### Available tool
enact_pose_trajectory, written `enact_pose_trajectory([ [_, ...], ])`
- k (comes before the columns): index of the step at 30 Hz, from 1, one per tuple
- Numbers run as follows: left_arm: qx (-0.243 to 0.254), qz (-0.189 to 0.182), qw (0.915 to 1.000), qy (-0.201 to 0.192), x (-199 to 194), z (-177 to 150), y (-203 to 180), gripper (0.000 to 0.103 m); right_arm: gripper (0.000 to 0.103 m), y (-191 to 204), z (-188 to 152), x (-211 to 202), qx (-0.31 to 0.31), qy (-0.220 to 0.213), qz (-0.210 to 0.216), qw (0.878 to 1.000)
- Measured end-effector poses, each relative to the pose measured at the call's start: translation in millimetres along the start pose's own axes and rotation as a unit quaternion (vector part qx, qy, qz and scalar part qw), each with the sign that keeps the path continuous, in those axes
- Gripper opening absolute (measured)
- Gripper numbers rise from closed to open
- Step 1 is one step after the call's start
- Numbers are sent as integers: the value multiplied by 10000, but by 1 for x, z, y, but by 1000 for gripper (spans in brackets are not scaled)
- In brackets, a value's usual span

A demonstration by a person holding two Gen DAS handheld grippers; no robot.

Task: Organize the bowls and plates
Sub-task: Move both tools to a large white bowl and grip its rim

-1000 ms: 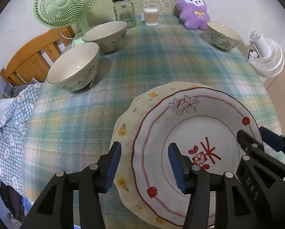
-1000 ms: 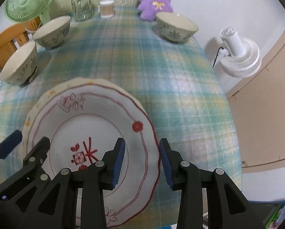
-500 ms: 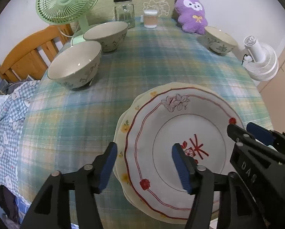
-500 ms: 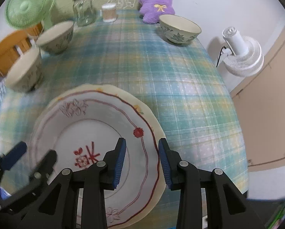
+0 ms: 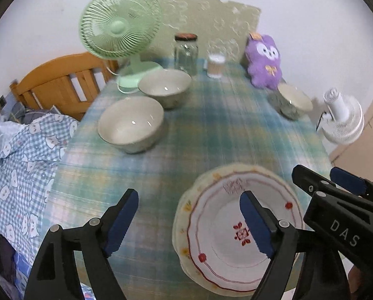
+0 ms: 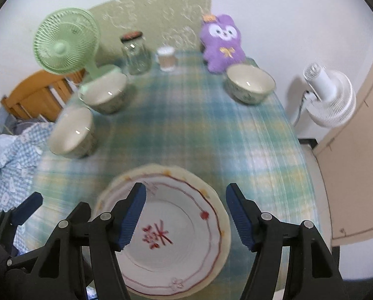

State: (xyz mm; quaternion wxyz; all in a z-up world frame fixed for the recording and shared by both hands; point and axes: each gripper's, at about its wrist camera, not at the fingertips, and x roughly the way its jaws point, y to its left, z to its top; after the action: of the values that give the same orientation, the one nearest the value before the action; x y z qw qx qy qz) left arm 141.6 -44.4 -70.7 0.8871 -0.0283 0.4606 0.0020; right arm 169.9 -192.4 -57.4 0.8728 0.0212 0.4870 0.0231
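A white plate with red trim (image 5: 219,245) (image 6: 184,247) lies stacked on a cream plate (image 5: 180,225) (image 6: 222,215) at the table's near edge. Two bowls stand at the left: a near one (image 5: 130,123) (image 6: 71,133) and a far one (image 5: 164,87) (image 6: 102,95). A third bowl (image 5: 292,101) (image 6: 249,82) stands at the far right. My left gripper (image 5: 189,222) is open and empty, above the table left of the plates. My right gripper (image 6: 185,217) is open and empty, above the plates; it also shows in the left wrist view (image 5: 336,187).
A green fan (image 5: 120,27) (image 6: 65,45), glass jar (image 5: 186,52) (image 6: 135,55), cotton swab cup (image 5: 215,65) (image 6: 166,58) and purple plush toy (image 5: 264,62) (image 6: 221,43) stand at the table's far end. A wooden chair (image 5: 56,85) with a checked cloth (image 5: 19,165) stands left, a white fan (image 5: 342,122) (image 6: 327,95) right.
Both grippers have opened wide and pulled back and up from the stacked plates. The plates stay on the table.
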Motion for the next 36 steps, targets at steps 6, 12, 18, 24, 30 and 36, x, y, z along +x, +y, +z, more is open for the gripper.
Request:
enact_pose_trajectory([
  [6, -191, 245, 9993, -201, -7, 15, 27, 85, 70, 29, 18, -7, -246, -205, 279, 9991],
  [12, -10, 328, 9991, -266, -4, 34, 67, 81, 70, 74, 30, -2, -303, -277, 412, 9983],
  [18, 44, 316, 9991, -288, 8, 55, 111, 78, 70, 120, 44, 7, -160, -449, 301, 9984],
  [24, 134, 169, 9997, -63, 42, 72, 141, 63, 69, 151, 57, 38, 24, -288, 257, 9993],
  [30, 235, 51, 9997, -40, 76, 86, 151, 57, 64, 166, 71, 71, 105, -231, 120, 9996],
  [36, 321, 94, 9994, -35, 108, 97, 154, 55, 62, 171, 84, 105, 142, -160, -29, 9998],
])
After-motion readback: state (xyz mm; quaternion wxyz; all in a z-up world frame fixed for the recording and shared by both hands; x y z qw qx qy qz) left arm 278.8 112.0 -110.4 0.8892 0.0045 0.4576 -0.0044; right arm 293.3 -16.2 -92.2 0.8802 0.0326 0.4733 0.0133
